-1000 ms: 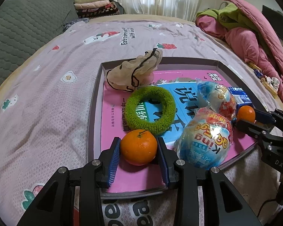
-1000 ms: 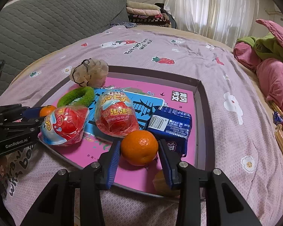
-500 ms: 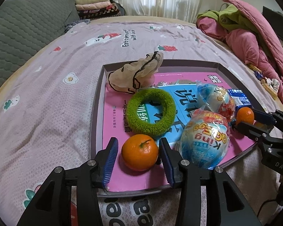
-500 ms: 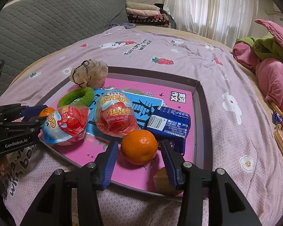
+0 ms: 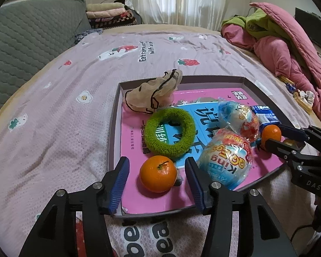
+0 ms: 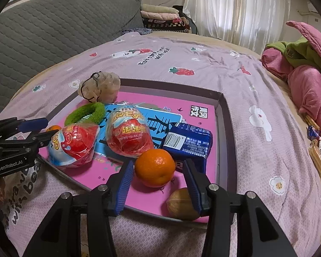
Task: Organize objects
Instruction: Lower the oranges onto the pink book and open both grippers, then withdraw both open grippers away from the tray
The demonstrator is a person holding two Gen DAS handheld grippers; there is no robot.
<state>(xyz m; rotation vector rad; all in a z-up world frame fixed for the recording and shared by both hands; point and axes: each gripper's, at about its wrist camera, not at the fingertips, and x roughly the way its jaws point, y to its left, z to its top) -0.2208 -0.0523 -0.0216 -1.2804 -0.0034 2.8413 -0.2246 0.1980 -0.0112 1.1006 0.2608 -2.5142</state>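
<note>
Left wrist view puts your left gripper point(image 5: 157, 184) nearest, its jaws just spread clear of a tangerine point(image 5: 158, 174) set on the tray's point(image 5: 115, 115) near-left corner. Your right gripper point(image 6: 157, 187) has likewise been opening around its own tangerine point(image 6: 154, 164), left before the blue packet point(image 6: 188, 142). Both releases look finished, so back each hand off without nudging fruit toward the green ring point(image 5: 170, 130) beyond.

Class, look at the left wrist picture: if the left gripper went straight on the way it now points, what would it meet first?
Most likely the orange lying between the open fingers of the left gripper on the pink tray. Behind it lies the green ring, though depth is hard to judge.
</note>
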